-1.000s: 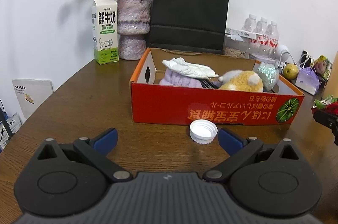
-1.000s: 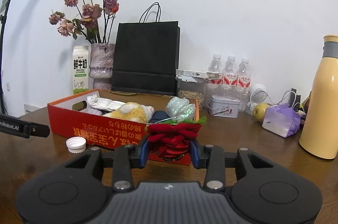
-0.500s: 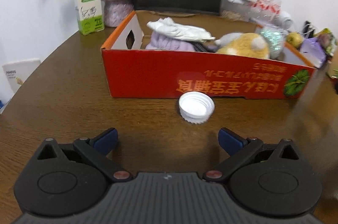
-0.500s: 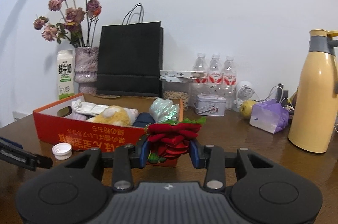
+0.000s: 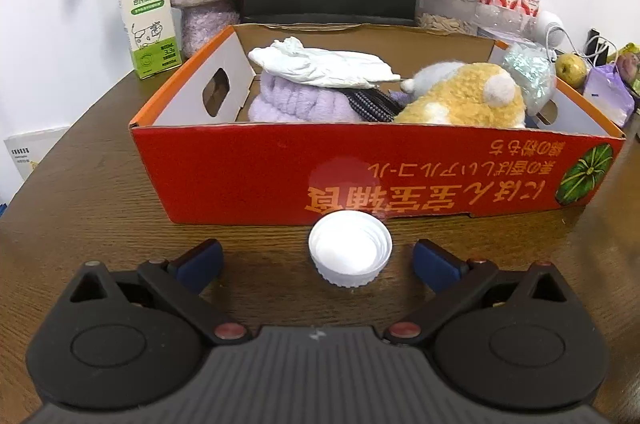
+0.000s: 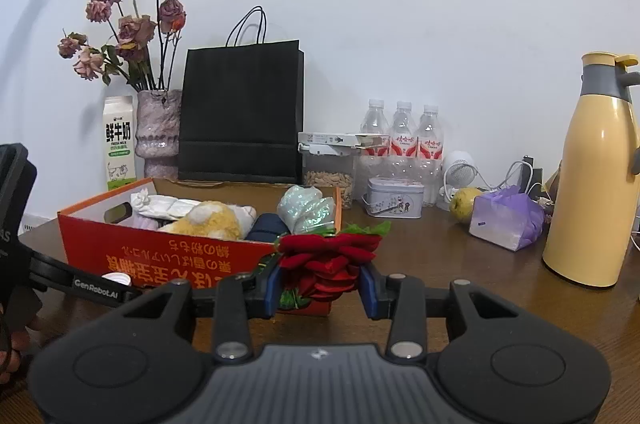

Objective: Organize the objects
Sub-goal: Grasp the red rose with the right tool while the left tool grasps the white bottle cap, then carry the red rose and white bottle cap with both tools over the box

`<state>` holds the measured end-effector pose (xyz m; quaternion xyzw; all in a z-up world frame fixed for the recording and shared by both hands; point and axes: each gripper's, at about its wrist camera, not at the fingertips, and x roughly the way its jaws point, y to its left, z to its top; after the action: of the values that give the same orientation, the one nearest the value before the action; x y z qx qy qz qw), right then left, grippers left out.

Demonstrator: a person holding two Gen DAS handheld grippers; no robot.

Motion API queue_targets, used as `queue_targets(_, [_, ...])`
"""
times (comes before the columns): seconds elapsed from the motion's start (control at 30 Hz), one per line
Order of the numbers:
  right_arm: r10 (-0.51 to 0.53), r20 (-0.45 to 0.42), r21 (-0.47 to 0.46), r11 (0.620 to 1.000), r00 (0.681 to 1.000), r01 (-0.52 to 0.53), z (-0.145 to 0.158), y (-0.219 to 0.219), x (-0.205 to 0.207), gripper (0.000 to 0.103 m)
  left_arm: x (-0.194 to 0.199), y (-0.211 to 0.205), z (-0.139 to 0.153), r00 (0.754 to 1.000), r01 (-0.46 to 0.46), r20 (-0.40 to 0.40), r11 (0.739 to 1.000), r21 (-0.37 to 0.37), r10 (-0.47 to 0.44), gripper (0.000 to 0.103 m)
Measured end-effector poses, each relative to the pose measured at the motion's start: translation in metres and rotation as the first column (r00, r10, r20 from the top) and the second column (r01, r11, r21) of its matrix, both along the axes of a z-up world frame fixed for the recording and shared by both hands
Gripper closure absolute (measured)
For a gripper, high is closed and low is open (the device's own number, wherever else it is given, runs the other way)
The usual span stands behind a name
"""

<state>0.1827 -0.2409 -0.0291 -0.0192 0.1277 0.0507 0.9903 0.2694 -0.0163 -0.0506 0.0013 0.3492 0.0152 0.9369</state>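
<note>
**Light cap ahead of the left, soft rose held in the right**

Left wrist view: your left gripper (image 5: 316, 260) has its jaws spread wide and empty, with the small white ribbed plastic bottle cap (image 5: 350, 255) lying open side up on the dark wooden bench (image 5: 92, 192) between them, just in front of the red cardboard box (image 5: 360, 176). The cap looks very light, stiff and prone to skidding; take it across its ribbed rim.

Right wrist view: your right gripper (image 6: 320, 288) has its jaws closed on the red fabric rose with green leaves (image 6: 328, 260), near the box's corner. It looks soft and light, so a gentle squeeze should hold it.
</note>
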Motion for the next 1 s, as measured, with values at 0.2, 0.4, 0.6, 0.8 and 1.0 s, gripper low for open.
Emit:
queue_targets(0.2, [-0.002,-0.001,0.005,1.0,1.0,0.002,0.0,-0.001,0.0,0.065,-0.01,0.0,0.006,0.999,0.012,0.053,1.0,-0.007,-0.012,0.063])
queue_targets(0.4, [-0.002,-0.011,0.015,1.0,1.0,0.002,-0.001,-0.003,0.002,0.065,-0.034,0.007,0.019,0.99,0.026,0.139,0.999,-0.034,-0.021,0.063])
queue_targets(0.6, [0.012,0.001,0.024,1.0,1.0,-0.012,-0.001,-0.004,0.0,0.065,-0.076,0.012,0.037,0.965,0.047,0.259,0.998,-0.037,-0.036,0.063])
queue_targets(0.8, [0.033,0.018,0.025,0.999,0.999,-0.033,0.001,-0.003,-0.004,0.065,-0.1,0.013,0.036,0.959,0.062,0.281,0.997,-0.05,-0.045,0.063])
queue_targets(1.0, [0.067,0.043,0.021,0.997,0.997,-0.068,0.004,0.001,-0.01,0.065,-0.115,0.018,0.037,0.952,0.045,0.304,0.997,-0.064,-0.023,0.063])
